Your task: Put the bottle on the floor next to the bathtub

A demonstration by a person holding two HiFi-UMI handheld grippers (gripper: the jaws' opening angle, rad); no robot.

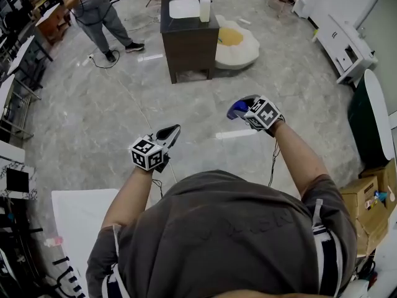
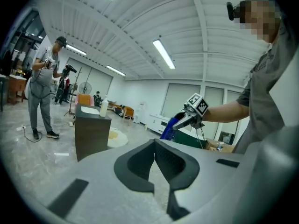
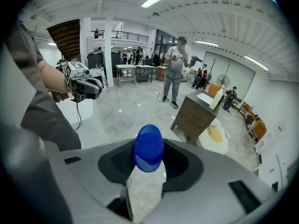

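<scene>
The bottle (image 3: 148, 148) is hidden inside the right gripper (image 3: 147, 161) except its blue end; the bathtub (image 1: 378, 113), right of it, is cut off.

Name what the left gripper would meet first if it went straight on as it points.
The way looks free: the left gripper points at bare floor between the dark cabinet and the right gripper; depth unclear.

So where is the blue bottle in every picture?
Head view: the blue bottle is right of the middle, held over the floor.
Left gripper view: the blue bottle is right of centre, held out by the other arm.
Right gripper view: the blue bottle is low in the middle, between the jaws.
Shared landmark: the dark cabinet shows in all three.
</scene>
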